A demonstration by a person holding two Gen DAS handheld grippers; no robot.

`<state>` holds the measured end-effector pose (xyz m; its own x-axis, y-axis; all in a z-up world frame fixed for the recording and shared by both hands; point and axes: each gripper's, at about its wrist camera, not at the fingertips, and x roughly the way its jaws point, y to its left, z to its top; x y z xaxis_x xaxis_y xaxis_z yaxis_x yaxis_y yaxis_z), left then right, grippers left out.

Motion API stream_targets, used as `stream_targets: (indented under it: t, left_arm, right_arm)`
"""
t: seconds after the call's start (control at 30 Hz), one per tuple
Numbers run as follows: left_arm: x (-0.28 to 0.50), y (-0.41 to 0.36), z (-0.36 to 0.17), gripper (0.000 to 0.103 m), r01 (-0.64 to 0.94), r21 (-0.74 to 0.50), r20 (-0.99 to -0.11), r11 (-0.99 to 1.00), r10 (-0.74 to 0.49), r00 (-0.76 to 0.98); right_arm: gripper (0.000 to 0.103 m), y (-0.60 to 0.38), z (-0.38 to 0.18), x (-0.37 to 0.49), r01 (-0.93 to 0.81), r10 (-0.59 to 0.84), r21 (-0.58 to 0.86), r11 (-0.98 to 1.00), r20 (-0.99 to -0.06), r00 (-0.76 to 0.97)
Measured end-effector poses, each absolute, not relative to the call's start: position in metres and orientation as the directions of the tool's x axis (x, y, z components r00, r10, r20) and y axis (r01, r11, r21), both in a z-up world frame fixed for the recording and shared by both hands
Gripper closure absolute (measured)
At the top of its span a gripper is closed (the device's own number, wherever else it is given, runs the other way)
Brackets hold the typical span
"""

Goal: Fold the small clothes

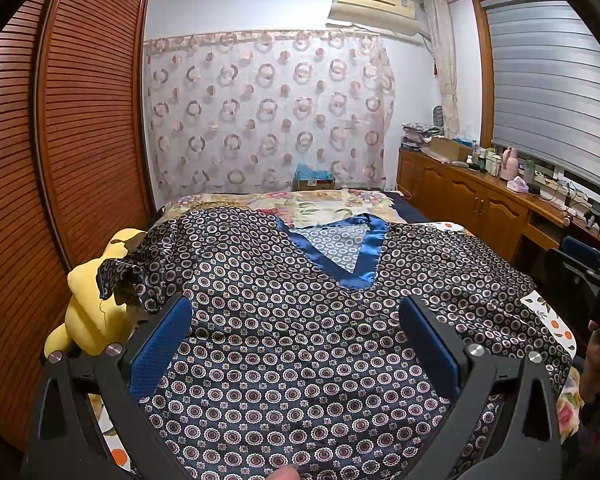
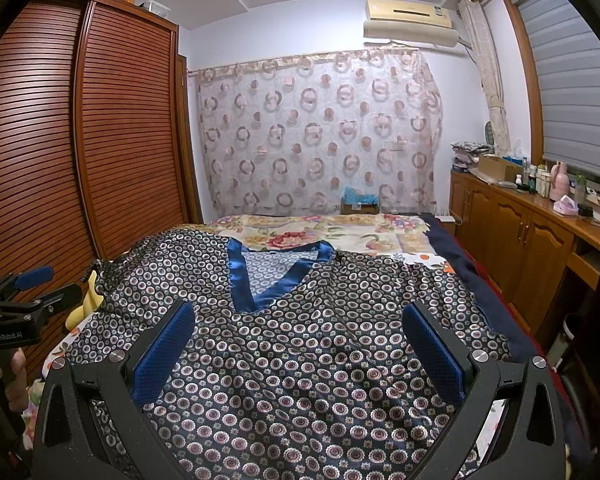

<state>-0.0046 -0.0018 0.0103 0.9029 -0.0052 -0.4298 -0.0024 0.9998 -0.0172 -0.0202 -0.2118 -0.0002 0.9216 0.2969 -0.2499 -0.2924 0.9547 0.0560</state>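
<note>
A dark satin shirt with a ring pattern and a blue V-neck collar lies spread face up on the bed; it also shows in the right wrist view. Its left sleeve is crumpled over a yellow plush toy. My left gripper is open above the shirt's lower left part, holding nothing. My right gripper is open above the shirt's lower right part, holding nothing. The left gripper also shows at the left edge of the right wrist view.
A yellow plush toy sits at the bed's left edge beside a slatted wooden wardrobe. A floral bedspread covers the bed. A wooden cabinet with bottles and boxes runs along the right wall. A cardboard box stands behind the bed.
</note>
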Motion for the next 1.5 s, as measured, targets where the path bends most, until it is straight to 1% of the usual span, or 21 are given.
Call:
stream_targets:
  t: [0.63,0.87,1.07,1.23,1.4,1.5]
  left_arm:
    - [-0.005,-0.002,0.011,0.0,-0.003,-0.015,-0.428,1.0,-0.004,0.904]
    - [-0.001,0.003,0.009,0.0,-0.023,-0.005,-0.429,1.0,0.019,0.903]
    - [0.016,0.027,-0.003,0.0,-0.081,0.014,-0.41,0.997,0.08,0.909]
    - [0.035,0.052,-0.013,0.0,-0.132,0.04,-0.418,0.99,0.136,0.898]
    - [0.055,0.081,-0.023,0.0,-0.162,0.033,-0.441,0.986,0.16,0.883]
    - [0.066,0.101,-0.029,0.0,-0.167,0.026,-0.479,0.986,0.159,0.863]
  right_arm:
    - [0.0,-0.211,0.0,-0.02,-0.293,0.298,0.057,0.954,-0.252,0.921]
    - [0.0,-0.207,-0.003,-0.014,-0.297,0.299,0.047,0.954,-0.255,0.92]
    - [0.0,-0.197,-0.007,-0.001,-0.307,0.302,0.02,0.952,-0.247,0.921]
    - [0.0,-0.178,-0.012,0.011,-0.316,0.303,-0.022,0.948,-0.235,0.924]
    - [0.0,-0.155,-0.015,0.03,-0.346,0.326,-0.043,0.937,-0.24,0.914]
    - [0.0,-0.142,-0.017,0.045,-0.366,0.343,-0.043,0.93,-0.261,0.902]
